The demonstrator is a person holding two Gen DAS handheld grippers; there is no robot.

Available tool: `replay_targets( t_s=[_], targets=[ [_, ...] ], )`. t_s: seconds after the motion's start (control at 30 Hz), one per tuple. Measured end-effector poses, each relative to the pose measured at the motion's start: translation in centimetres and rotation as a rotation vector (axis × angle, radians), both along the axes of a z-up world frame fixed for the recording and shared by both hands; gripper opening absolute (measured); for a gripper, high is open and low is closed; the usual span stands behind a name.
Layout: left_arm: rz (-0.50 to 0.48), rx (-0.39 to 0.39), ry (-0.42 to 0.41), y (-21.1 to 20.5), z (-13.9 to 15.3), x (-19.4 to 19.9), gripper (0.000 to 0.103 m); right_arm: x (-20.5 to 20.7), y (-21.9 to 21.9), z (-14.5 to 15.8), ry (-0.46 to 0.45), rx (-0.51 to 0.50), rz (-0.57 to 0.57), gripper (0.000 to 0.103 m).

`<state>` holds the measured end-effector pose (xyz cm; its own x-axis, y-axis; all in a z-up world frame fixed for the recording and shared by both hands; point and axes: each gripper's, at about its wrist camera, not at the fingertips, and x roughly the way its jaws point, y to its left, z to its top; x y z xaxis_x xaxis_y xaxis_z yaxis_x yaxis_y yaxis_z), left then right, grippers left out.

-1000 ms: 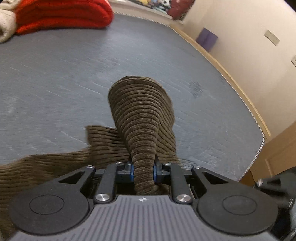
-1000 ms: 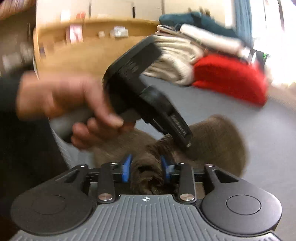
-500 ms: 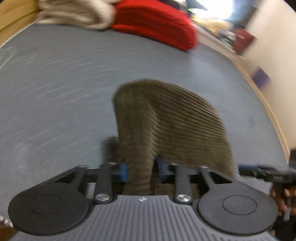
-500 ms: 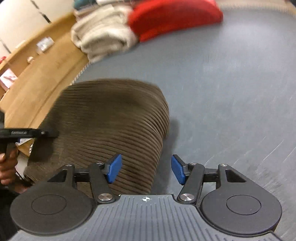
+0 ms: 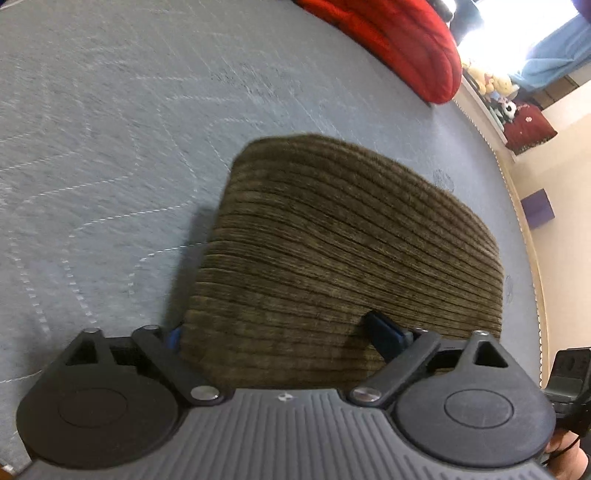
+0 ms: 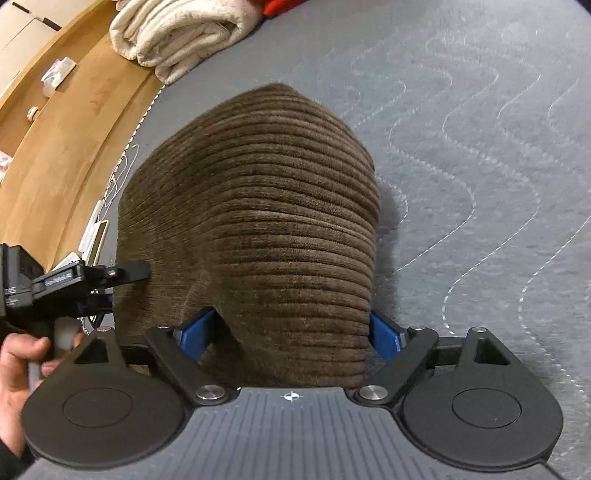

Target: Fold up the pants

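The brown corduroy pants [image 5: 351, 243] lie folded in a compact block on the grey quilted mattress [image 5: 110, 110]. My left gripper [image 5: 284, 338] is open, its blue-padded fingers spread at the block's near edge with the cloth lying between them. The pants also show in the right wrist view [image 6: 258, 221]. My right gripper [image 6: 291, 332] is open too, its jaws wide on either side of the near edge. The left gripper's body [image 6: 74, 280] shows at the pants' left side in the right wrist view, held by a hand.
A red folded blanket [image 5: 399, 48] and a cream folded blanket [image 6: 177, 33] lie at the far end of the mattress. A wooden bed frame [image 6: 66, 147] runs along the left. A wall, a purple box [image 5: 537, 208] and plush toys are at the right.
Both grippers were shut on bunched corduroy a second ago. The right opened first, then the left. The pants now lie flat as a folded block.
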<state>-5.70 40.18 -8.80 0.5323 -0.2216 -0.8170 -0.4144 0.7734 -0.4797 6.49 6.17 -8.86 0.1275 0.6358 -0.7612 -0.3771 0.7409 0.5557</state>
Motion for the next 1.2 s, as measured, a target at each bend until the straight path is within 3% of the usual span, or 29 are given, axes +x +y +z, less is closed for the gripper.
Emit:
replay_targets(
  t_s=[0.1, 0.23, 0.33, 0.4, 0.53, 0.73, 0.83, 1.0, 1.07, 1.1, 1.13, 1.2],
  targets=[
    [-0.016, -0.008, 0.008, -0.2, -0.7, 0.8, 0.098, 0.7, 0.7, -0.2, 0.018, 0.009, 0.036, 0.085],
    [-0.013, 0.0, 0.002, -0.4, -0.8, 2.0, 0.091, 1.7, 0.8, 0.5, 0.014, 0.015, 0.096, 0.05],
    [-0.015, 0.04, -0.031, -1.2, 0.2, 2.4, 0.073, 1.4, 0.1, 1.9, -0.016, 0.045, 0.103, 0.038],
    [-0.017, 0.064, -0.045, -1.8, 1.0, 2.8, 0.062, 1.1, -0.2, 2.8, -0.053, 0.055, 0.092, 0.036],
    [-0.014, 0.036, -0.097, -3.3, 2.0, 3.5, 0.046, 0.4, -2.0, 3.8, -0.097, 0.071, 0.039, 0.034],
    [-0.083, -0.005, -0.197, -8.7, 3.9, 7.1, 0.042, 0.9, -7.5, 6.5, -0.203, 0.084, -0.047, 0.034],
    [-0.138, -0.014, -0.289, -12.1, 5.3, 9.3, 0.042, 2.0, -11.2, 8.1, -0.27, 0.079, -0.085, 0.034],
    [-0.196, -0.102, -0.392, -16.6, 6.4, 12.2, 0.044, 3.6, -17.6, 10.7, -0.386, 0.074, -0.18, 0.035],
    [-0.206, -0.043, -0.362, -18.3, 6.1, 13.4, 0.052, 4.6, -19.7, 10.9, -0.414, 0.038, -0.208, 0.041],
    [-0.205, 0.044, -0.327, -19.3, 6.2, 14.0, 0.05, 5.1, -20.2, 10.6, -0.425, -0.01, -0.225, 0.046],
    [-0.195, 0.14, -0.309, -20.2, 6.4, 14.2, 0.048, 5.6, -20.7, 10.1, -0.446, -0.106, -0.261, 0.053],
    [-0.173, 0.261, -0.314, -21.4, 7.3, 14.0, 0.048, 6.2, -21.2, 9.0, -0.481, -0.328, -0.351, 0.051]
  ],
)
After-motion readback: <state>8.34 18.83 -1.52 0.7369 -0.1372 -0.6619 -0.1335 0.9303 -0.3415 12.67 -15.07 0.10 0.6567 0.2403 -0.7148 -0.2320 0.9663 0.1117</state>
